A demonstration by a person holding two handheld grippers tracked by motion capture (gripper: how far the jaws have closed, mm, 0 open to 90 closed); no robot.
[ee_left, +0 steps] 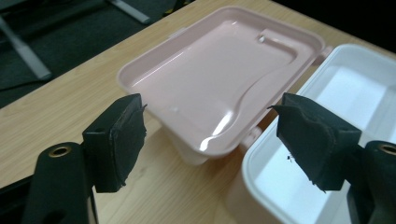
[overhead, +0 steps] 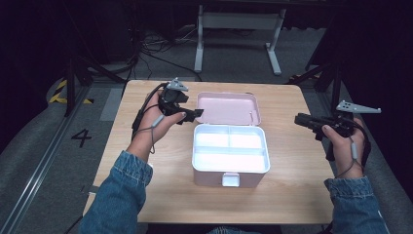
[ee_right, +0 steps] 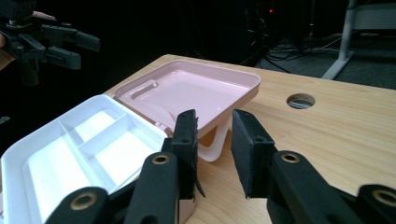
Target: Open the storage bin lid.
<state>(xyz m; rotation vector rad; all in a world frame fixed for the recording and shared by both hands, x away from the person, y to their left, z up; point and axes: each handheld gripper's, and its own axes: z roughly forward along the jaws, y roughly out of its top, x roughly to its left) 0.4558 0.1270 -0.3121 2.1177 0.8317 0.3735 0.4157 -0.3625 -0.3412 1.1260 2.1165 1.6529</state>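
Item: pink plastic lunch box w/ white three-compartment inner tray [overhead: 230,156]. Sits mid-table on light wood tabletop [overhead: 287,195], latch tab toward person. All compartments hold nothing.

Lid: pink hinged plastic lid [overhead: 228,107], folded fully back behind box, inner face up, propped on its handle so it tilts slightly. Judged: laid flat like this so tray is fully accessible from above.

L gripper [overhead: 195,114]: black two-jaw unit, held up just off box's rear-left corner, beside lid edge. Jaws spread wide, nothing between pads; in left gripper view the lid shows through the gap, untouched. Judged: backing off from lid.

R gripper [overhead: 301,119]: well apart to box's right, pointing at box. Jaws parted a little, nothing between them; lid and tray lie beyond tips in right gripper view.

Surroundings: round cable hole [ee_right: 300,100] in tabletop beyond lid. White metal frame legs [overhead: 238,34] on floor behind table, dark cables [overhead: 151,53] nearby. Floor mark "4" [overhead: 81,137] left of table.

Obstructions: none btw either gripper and box.
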